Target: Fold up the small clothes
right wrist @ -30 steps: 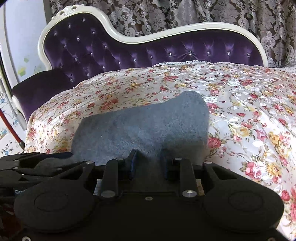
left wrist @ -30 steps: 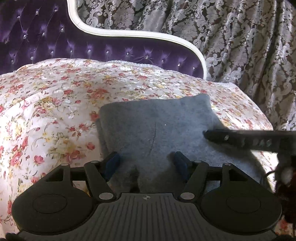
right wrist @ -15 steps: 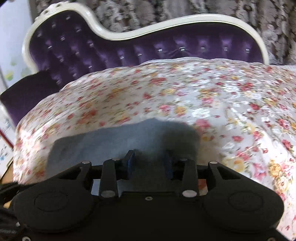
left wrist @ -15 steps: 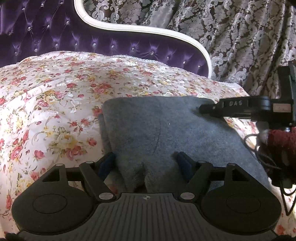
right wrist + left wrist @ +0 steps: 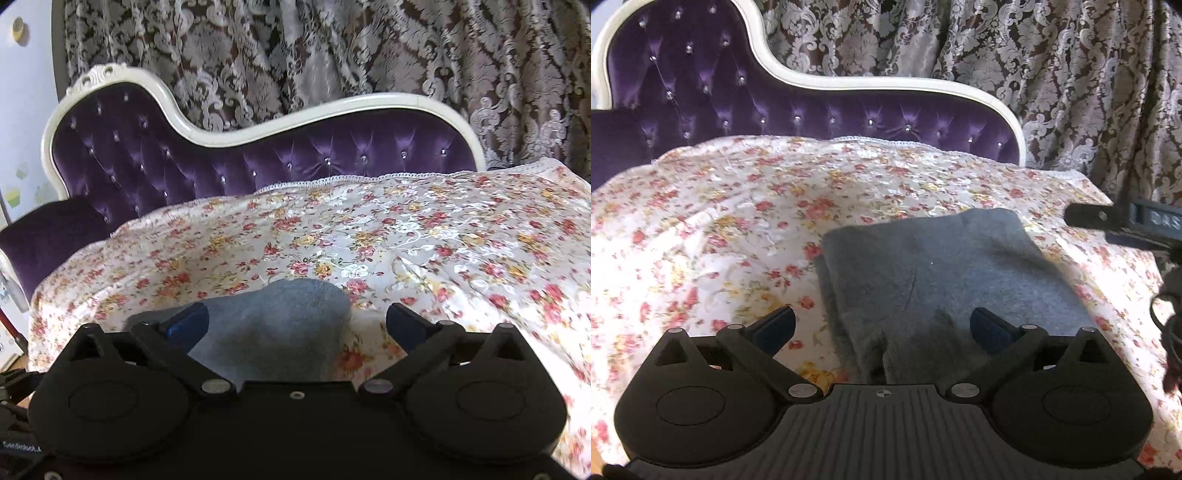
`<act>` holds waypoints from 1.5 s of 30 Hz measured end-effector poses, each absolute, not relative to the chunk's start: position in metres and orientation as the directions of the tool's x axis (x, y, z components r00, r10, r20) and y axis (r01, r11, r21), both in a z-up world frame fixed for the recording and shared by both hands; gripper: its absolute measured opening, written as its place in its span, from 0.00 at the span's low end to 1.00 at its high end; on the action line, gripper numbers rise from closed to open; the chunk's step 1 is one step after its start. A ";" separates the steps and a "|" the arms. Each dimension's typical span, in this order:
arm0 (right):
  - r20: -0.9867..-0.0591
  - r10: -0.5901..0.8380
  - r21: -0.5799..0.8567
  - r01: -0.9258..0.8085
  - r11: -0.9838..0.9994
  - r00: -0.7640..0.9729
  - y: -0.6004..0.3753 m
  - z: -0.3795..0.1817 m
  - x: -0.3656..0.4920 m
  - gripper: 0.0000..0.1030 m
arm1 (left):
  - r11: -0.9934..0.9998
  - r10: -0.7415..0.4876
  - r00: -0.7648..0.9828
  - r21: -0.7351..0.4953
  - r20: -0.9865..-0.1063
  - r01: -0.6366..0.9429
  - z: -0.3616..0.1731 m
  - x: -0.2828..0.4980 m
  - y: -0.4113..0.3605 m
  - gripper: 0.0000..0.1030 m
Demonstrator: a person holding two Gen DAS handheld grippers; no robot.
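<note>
Behind right hand-held gripper (image 5: 295, 323), half-hidden grey garment (image 5: 273, 332)

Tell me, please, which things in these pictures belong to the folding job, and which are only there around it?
Belong to the job:
- grey cloth, folded, lying on the cover
- left gripper, jaws just opened, nothing gripped
- right gripper, jaws just opened, nothing gripped

Only around it:
- floral cover
- purple tufted sofa back
- patterned curtain

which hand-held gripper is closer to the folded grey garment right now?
Roughly even; left slightly, as far as the views show. The left hand-held gripper has just opened over the grey garment, near its front edge. The right hand-held gripper, also just opened, straddles its right end.
</note>
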State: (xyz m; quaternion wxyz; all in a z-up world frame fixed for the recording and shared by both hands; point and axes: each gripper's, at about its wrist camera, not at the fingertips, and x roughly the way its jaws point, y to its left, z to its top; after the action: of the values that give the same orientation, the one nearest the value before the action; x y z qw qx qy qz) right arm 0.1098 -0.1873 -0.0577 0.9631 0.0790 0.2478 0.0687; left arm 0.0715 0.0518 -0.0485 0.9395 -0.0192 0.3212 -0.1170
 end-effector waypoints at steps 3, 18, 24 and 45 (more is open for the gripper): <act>-0.459 0.169 0.199 -0.085 0.976 0.872 -0.186 -0.054 0.091 0.99 | 0.971 -0.235 0.772 -0.112 -0.590 0.210 -0.040 0.062 0.052 1.00; -0.460 0.113 0.145 -0.051 0.988 0.881 -0.163 -0.045 0.007 1.00 | 0.960 -0.279 0.768 -0.172 -0.576 0.219 -0.021 0.008 0.053 1.00; -0.477 0.110 0.182 -0.024 0.983 0.872 -0.161 -0.047 -0.011 0.99 | 0.980 -0.196 0.744 -0.103 -0.639 0.170 -0.019 -0.002 0.045 0.99; -0.532 0.064 0.126 0.004 0.992 0.844 -0.141 -0.047 -0.046 0.99 | 0.997 -0.011 0.746 0.045 -0.665 0.055 -0.007 -0.029 0.040 0.99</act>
State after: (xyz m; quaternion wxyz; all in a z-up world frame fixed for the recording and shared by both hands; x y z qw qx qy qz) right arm -0.0461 -0.1408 -0.0467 0.9584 0.0609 0.2785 0.0158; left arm -0.0292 0.0402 -0.0065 0.9340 0.0309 0.3556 -0.0179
